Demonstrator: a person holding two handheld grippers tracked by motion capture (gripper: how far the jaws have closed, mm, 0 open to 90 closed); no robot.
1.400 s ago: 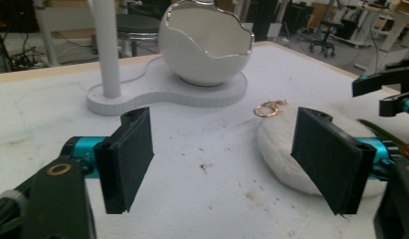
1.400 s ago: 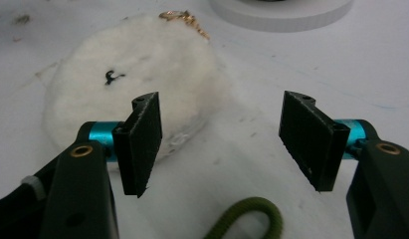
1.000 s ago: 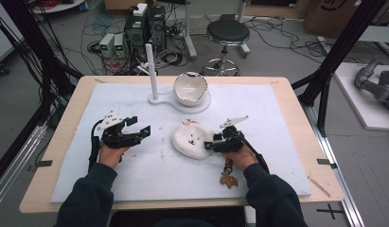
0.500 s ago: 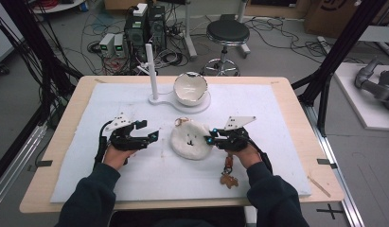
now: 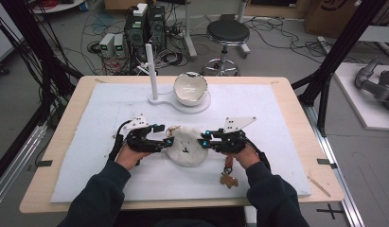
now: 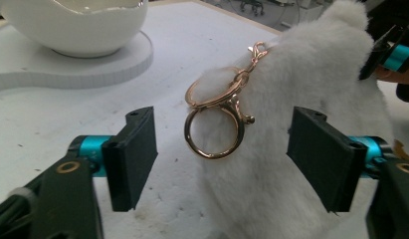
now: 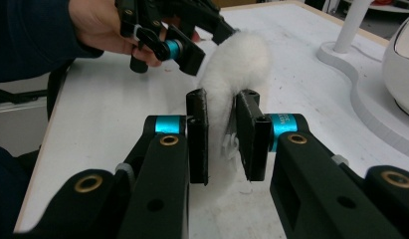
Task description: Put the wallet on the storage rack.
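Observation:
A white fluffy plush (image 5: 186,147) lies in the middle of the white mat (image 5: 277,123). Its gold key ring and clasp (image 6: 215,121) rest on the fur at its left end. My left gripper (image 5: 166,141) is open at that end. In the left gripper view the left gripper (image 6: 222,149) has its jaws wide apart, one on each side of the ring and the plush's edge. My right gripper (image 5: 203,142) is shut on the plush's right edge. Up close, the right gripper (image 7: 222,134) squeezes the fur (image 7: 237,64) between its pads.
A white bowl (image 5: 190,88) sits on a white stand with an upright post (image 5: 151,71) at the back of the mat. A small brown charm (image 5: 227,180) lies by the right wrist. Wooden table edges (image 5: 324,161) frame the mat.
My left gripper has moved right across the mat until its open jaws reach the plush's left end. The right gripper has stayed shut on the plush.

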